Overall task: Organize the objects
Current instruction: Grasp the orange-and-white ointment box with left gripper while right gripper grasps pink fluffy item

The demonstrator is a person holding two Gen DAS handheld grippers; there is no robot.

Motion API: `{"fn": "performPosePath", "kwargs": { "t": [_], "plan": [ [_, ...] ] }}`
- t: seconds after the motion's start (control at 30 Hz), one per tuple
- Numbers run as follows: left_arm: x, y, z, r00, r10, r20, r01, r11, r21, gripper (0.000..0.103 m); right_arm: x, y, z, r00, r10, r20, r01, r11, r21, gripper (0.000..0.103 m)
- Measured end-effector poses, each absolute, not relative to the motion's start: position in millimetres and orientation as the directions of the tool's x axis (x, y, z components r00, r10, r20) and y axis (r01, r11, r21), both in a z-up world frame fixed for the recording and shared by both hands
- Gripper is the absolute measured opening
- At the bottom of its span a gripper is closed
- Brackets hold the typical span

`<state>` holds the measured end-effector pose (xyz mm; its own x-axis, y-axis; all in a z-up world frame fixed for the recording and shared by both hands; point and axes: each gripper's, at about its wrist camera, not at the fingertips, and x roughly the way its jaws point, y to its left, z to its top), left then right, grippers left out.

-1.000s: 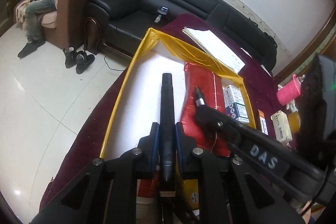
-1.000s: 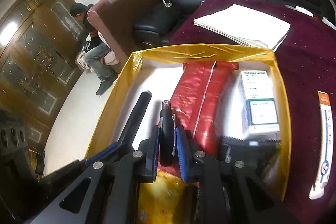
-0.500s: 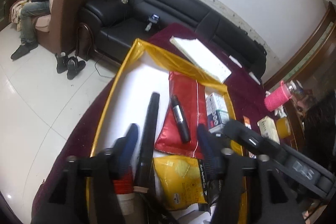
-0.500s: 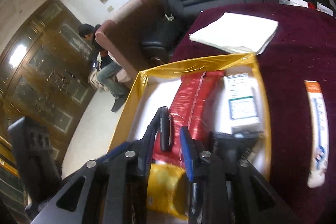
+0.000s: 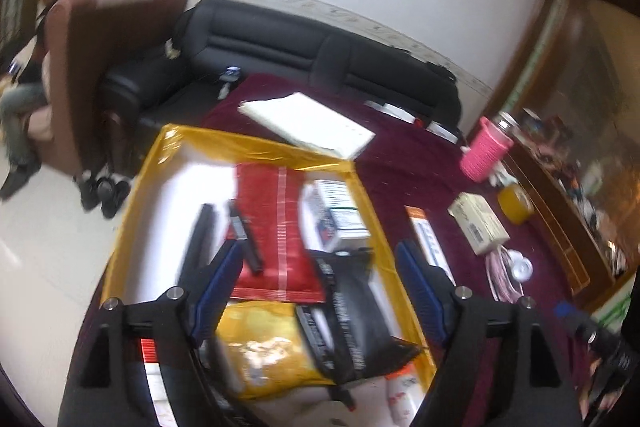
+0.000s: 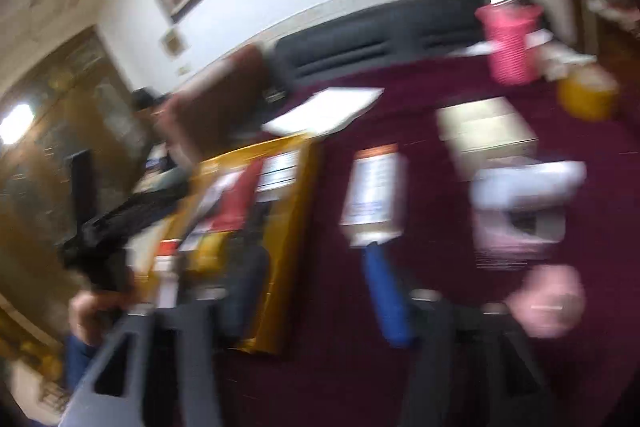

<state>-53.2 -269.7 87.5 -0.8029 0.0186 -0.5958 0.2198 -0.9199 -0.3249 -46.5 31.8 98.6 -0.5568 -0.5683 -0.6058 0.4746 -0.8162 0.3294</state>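
A gold-rimmed box [image 5: 362,195] on the maroon table holds a long black tube [image 5: 198,241], a short black tube [image 5: 245,235], a red pouch [image 5: 276,227], a white carton [image 5: 338,215], a black packet [image 5: 356,315] and a yellow bag [image 5: 264,343]. My left gripper [image 5: 320,263] is open and empty above the box. My right gripper [image 6: 316,267] is open and empty over the table, right of the box [image 6: 296,211]. The right wrist view is badly blurred.
On the table right of the box lie a narrow orange-topped carton [image 5: 426,239], a cream box [image 5: 478,223], a pink cup [image 5: 484,149], an orange jar [image 5: 516,203] and a pink-white cable bundle [image 5: 508,271]. White papers [image 5: 308,125] lie behind the box. A black sofa [image 5: 320,55] stands beyond.
Both grippers opened and let go of their black tubes, which now lie in the box. Both grippers pulled back and up; the right one swung right over the table.
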Motion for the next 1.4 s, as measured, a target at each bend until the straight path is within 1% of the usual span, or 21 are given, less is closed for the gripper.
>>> {"fn": "performPosePath", "kwargs": {
  "t": [0.07,0.13,0.23,0.37,0.47,0.53,0.63,0.67,0.7,0.73,0.8,0.9,1.0,1.1,1.13,1.17,1.2,1.23,1.27,1.3,1.4],
  "plan": [
    [-53,-258,92,-0.809,0.061,-0.585,0.172,-0.927,-0.335,0.078,-53,68,97,-0.606,-0.508,-0.612,0.42,-0.858,0.297,0.084],
    [-53,-247,96,-0.815,0.103,-0.57,0.127,-0.928,-0.35,0.078,-61,95,89,-0.615,-0.46,-0.64,0.362,-0.886,0.289,0.084],
    [-57,-228,98,-0.806,0.145,-0.573,0.085,-0.931,-0.356,0.083,-73,115,71,-0.581,-0.46,-0.671,0.323,-0.888,0.328,0.084],
    [-68,-198,96,-0.759,0.195,-0.621,0.051,-0.934,-0.355,0.084,-83,106,53,-0.549,-0.43,-0.716,0.338,-0.899,0.28,0.084],
    [-72,-178,100,-0.73,0.193,-0.655,0.055,-0.94,-0.338,0.084,-91,94,39,-0.543,-0.363,-0.757,0.345,-0.918,0.193,0.084],
    [-76,-167,103,-0.708,0.202,-0.677,0.047,-0.943,-0.33,0.086,-93,88,30,-0.531,-0.343,-0.774,0.364,-0.918,0.157,0.084],
    [-89,-149,102,-0.666,0.18,-0.724,0.067,-0.952,-0.299,0.089,-92,84,16,-0.539,-0.319,-0.779,0.38,-0.918,0.114,0.083],
    [-94,-144,101,-0.651,0.174,-0.739,0.071,-0.955,-0.287,0.089,-92,85,14,-0.55,-0.309,-0.776,0.38,-0.92,0.097,0.074],
    [-100,-137,99,-0.634,0.162,-0.756,0.074,-0.96,-0.269,0.089,-92,86,11,-0.544,-0.307,-0.781,0.383,-0.919,0.095,0.048],
    [-108,-128,97,-0.623,0.144,-0.769,0.08,-0.966,-0.245,0.089,-92,88,11,-0.549,-0.311,-0.776,0.384,-0.918,0.097,0.048],
    [-125,-115,90,-0.602,0.114,-0.79,0.095,-0.972,-0.213,0.09,-91,94,12,-0.547,-0.33,-0.77,0.379,-0.917,0.125,0.043],
    [-159,-101,72,-0.546,0.08,-0.834,0.139,-0.973,-0.184,0.09,-90,104,16,-0.55,-0.377,-0.745,0.37,-0.91,0.188,0.043],
    [-194,-95,46,-0.485,-0.014,-0.874,0.219,-0.97,-0.107,0.09,-91,111,17,-0.538,-0.422,-0.73,0.363,-0.897,0.251,0.043],
    [-219,-95,25,-0.439,-0.065,-0.896,0.251,-0.967,-0.053,0.09,-92,115,19,-0.533,-0.448,-0.718,0.362,-0.888,0.285,0.043],
    [-225,-96,18,-0.424,-0.085,-0.902,0.268,-0.963,-0.035,0.089,-91,115,21,-0.537,-0.452,-0.712,0.364,-0.886,0.288,0.043],
    [-228,-98,15,-0.427,-0.094,-0.899,0.281,-0.959,-0.033,0.078,-91,115,23,-0.544,-0.453,-0.706,0.364,-0.886,0.287,0.043],
    [-231,-99,12,-0.434,-0.104,-0.895,0.286,-0.958,-0.028,0.052,-91,116,24,-0.551,-0.453,-0.701,0.364,-0.886,0.287,0.043],
    [-232,-99,8,-0.433,-0.124,-0.893,0.29,-0.957,-0.008,0.045,-92,116,25,-0.554,-0.455,-0.697,0.363,-0.886,0.29,0.043],
    [-230,-98,10,-0.458,-0.145,-0.877,0.284,-0.959,0.01,0.03,-92,117,26,-0.553,-0.461,-0.694,0.362,-0.883,0.298,0.043],
    [-228,-96,10,-0.465,-0.141,-0.874,0.27,-0.963,0.012,0.022,-93,118,26,-0.552,-0.465,-0.693,0.36,-0.882,0.305,0.043],
    [-214,-92,12,-0.48,-0.09,-0.873,0.242,-0.97,-0.033,0.018,-94,121,28,-0.558,-0.472,-0.683,0.356,-0.879,0.317,0.043]
  ]
}}
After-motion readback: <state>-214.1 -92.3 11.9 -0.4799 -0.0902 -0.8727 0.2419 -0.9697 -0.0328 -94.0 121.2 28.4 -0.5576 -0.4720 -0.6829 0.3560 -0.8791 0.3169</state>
